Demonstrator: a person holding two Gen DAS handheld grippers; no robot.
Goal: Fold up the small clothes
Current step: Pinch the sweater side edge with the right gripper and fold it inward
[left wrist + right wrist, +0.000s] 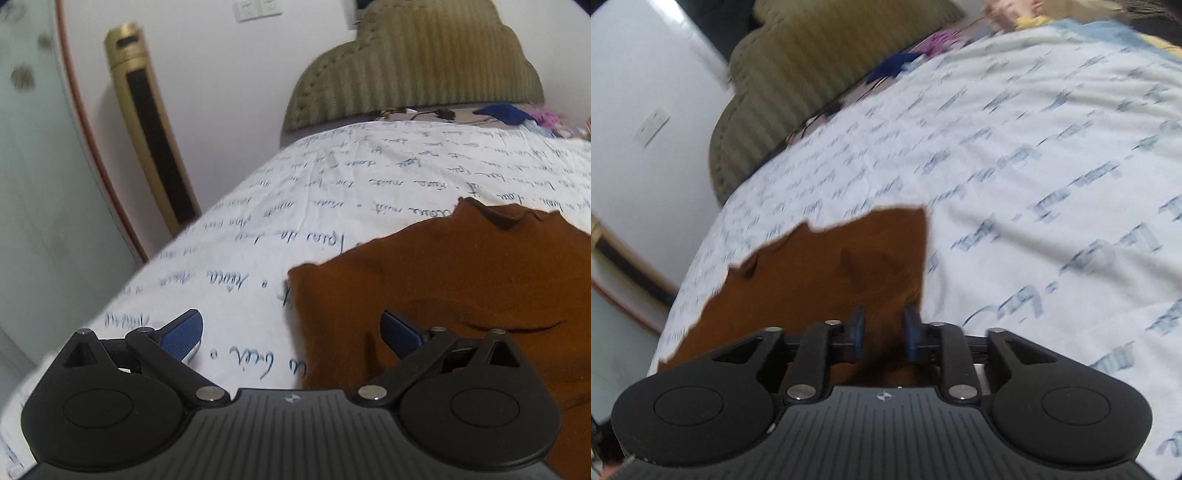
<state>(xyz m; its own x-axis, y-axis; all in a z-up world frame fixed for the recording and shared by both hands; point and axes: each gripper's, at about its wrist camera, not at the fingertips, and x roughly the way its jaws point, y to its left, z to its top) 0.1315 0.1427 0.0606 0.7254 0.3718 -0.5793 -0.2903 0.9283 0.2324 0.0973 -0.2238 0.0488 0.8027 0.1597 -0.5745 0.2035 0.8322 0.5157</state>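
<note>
Left gripper (291,332) spread wide with nothing between its blue pads (183,334), hovering over the near left edge of the brown garment (461,280), one pad above the sheet and the other above the cloth. Right gripper (883,334) at a narrow gap, brown fabric bunched between the pads though contact hard to judge through the blur. Garment lying crumpled on the white script-printed bedsheet (332,177), olive ribbed headboard (424,62) beyond, tall gold appliance (147,125) against the wall.
</note>
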